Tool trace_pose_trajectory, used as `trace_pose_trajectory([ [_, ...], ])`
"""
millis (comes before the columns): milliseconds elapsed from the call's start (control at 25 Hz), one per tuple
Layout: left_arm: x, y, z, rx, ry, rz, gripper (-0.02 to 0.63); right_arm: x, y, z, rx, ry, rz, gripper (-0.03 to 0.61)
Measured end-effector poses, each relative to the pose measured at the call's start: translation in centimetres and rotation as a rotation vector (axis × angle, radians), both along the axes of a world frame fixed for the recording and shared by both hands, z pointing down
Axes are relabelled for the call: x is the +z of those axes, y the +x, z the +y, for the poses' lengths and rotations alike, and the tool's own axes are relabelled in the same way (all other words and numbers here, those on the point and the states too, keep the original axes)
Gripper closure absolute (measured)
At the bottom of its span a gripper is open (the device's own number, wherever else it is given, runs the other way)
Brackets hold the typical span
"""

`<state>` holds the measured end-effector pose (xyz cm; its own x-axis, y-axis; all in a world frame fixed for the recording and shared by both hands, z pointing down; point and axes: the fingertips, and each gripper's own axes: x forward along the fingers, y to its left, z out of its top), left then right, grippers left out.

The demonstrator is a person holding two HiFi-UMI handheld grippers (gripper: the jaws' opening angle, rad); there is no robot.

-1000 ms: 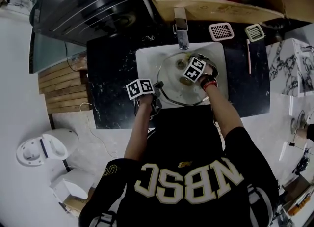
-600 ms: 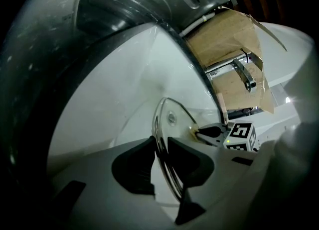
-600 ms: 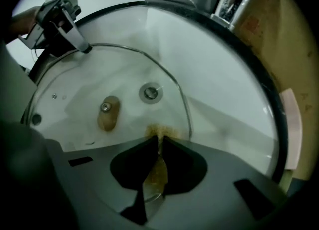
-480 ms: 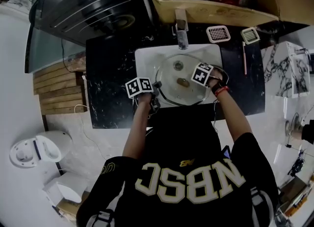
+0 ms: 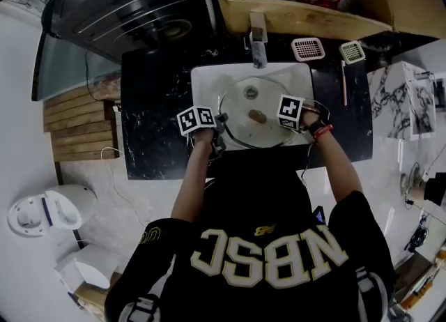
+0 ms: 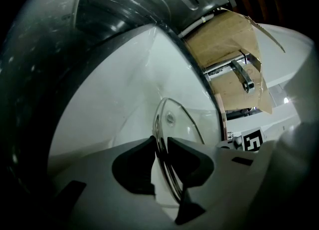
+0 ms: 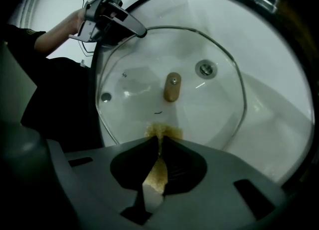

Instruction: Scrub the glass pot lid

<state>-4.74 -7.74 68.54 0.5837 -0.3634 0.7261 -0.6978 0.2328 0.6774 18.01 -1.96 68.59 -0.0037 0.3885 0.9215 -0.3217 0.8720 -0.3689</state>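
A round glass pot lid (image 5: 254, 115) with a steel rim and a brown wooden knob (image 7: 172, 87) rests tilted in the white sink (image 5: 209, 80). My left gripper (image 6: 160, 147) is shut on the lid's rim (image 6: 160, 139) at its left edge, and the same gripper (image 7: 115, 17) shows at the top left of the right gripper view. My right gripper (image 7: 160, 142) is shut on a yellow-brown scrub sponge (image 7: 157, 172), whose tip presses the glass near the lid's right edge. The lid (image 7: 169, 87) fills the right gripper view.
A chrome faucet (image 5: 258, 40) stands behind the sink on the black counter (image 5: 153, 104). Two small grid-shaped plastic racks (image 5: 308, 49) and a pink-handled tool (image 5: 343, 80) lie at the back right. A cardboard box (image 5: 306, 7) and a dark hob (image 5: 132, 14) sit behind.
My right gripper with the sponge has slid from near the lid's centre outward to its right edge. The left gripper has kept its hold on the rim.
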Motion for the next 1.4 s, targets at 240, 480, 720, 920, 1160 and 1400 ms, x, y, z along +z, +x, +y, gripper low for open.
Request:
trace_pose_trajectory([
  [240,-0.1,0.0,0.0,-0.003,0.004,-0.001,0.523,-1.4,-2.1,2.7,-0.003,-0.075,-0.093,0.537],
  [480,0.0,0.0,-0.1,-0.003,0.005,-0.004,0.523,-2.3,-5.3,4.1,0.032,-0.109,-0.223,0.537],
  [720,-0.1,-0.1,-0.1,-0.006,0.005,-0.005,0.523,-2.8,-10.1,4.6,0.010,-0.077,-0.337,0.535],
  [920,-0.1,-0.1,-0.1,-0.014,0.003,-0.006,0.525,-2.6,-13.2,3.7,0.032,-0.040,-0.395,0.535],
  [1160,0.0,-0.2,0.0,-0.009,-0.005,-0.019,0.525,-1.8,-16.3,1.2,0.099,0.070,-0.427,0.535],
  [1400,0.2,-0.1,0.2,-0.006,-0.019,-0.026,0.525,-0.5,-17.7,-2.1,0.169,0.180,-0.424,0.535],
])
